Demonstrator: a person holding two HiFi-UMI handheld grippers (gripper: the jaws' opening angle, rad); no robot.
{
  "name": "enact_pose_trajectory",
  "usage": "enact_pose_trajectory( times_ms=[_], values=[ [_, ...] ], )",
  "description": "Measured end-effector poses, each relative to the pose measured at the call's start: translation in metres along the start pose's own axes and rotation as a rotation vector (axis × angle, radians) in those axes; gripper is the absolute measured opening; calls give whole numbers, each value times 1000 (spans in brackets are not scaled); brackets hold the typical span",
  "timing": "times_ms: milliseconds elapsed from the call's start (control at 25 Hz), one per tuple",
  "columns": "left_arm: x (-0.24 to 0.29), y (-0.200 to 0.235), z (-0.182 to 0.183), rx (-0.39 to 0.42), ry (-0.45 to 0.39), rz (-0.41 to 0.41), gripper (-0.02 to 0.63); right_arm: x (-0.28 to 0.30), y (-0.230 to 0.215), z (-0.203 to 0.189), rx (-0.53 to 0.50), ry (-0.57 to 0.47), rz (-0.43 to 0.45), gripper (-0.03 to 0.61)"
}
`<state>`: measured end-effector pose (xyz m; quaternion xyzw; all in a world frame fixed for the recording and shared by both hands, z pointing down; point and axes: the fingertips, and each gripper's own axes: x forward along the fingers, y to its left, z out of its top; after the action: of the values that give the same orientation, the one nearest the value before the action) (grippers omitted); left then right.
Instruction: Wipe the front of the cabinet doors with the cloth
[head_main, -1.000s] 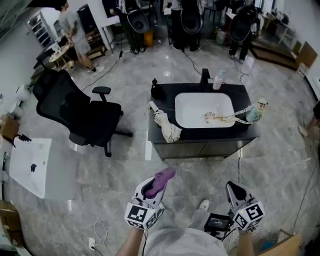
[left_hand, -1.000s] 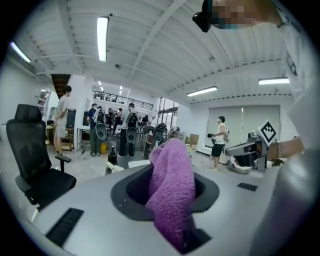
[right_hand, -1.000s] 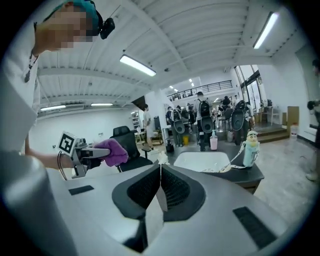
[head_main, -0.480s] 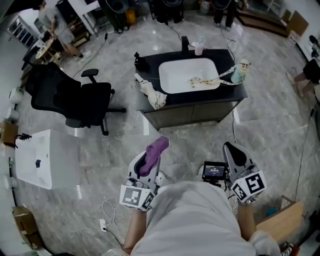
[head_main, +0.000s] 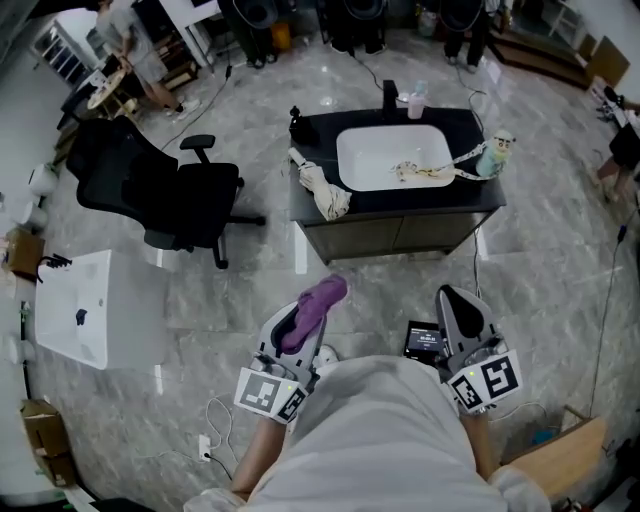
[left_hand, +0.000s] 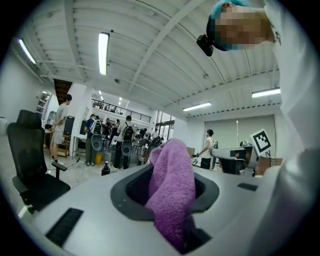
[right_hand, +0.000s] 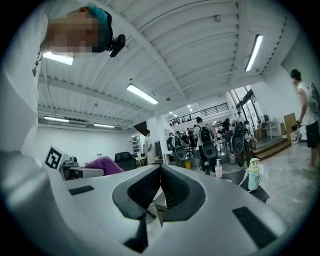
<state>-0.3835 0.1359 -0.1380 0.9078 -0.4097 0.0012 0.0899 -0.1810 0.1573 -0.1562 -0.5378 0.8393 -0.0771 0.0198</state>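
Observation:
My left gripper (head_main: 308, 312) is shut on a purple cloth (head_main: 317, 306), which sticks out past its tips; in the left gripper view the cloth (left_hand: 171, 192) fills the gap between the jaws. My right gripper (head_main: 455, 305) is shut with nothing in it, its pads meeting in the right gripper view (right_hand: 160, 187). Both are held level near my waist, well short of the dark cabinet doors (head_main: 395, 236) under the black counter with a white sink (head_main: 395, 158).
A beige rag (head_main: 322, 194) hangs over the counter's left edge. A soap bottle (head_main: 416, 101), a dark bottle (head_main: 298, 126) and a small figure (head_main: 499, 150) stand on the counter. A black office chair (head_main: 175, 195) sits to the left, a white board (head_main: 78, 310) on the floor.
Both grippers have risen toward my waist and the head view has shifted, so the cabinet sits higher in the picture. The purple cloth stays in the left gripper.

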Motion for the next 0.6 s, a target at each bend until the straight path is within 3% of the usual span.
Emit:
enact_pose_trajectory(
  times_ms=[160, 440, 600],
  values=[
    [7, 2, -4, -49, -7, -31, 118, 3, 9, -13, 6, 31, 8, 26],
    [33, -23, 8, -22, -33, -122, 120, 4, 11, -23, 45, 56, 26, 26],
    [34, -32, 7, -50, -44, -160, 121, 8, 13, -24, 47, 57, 38, 26]
  ],
)
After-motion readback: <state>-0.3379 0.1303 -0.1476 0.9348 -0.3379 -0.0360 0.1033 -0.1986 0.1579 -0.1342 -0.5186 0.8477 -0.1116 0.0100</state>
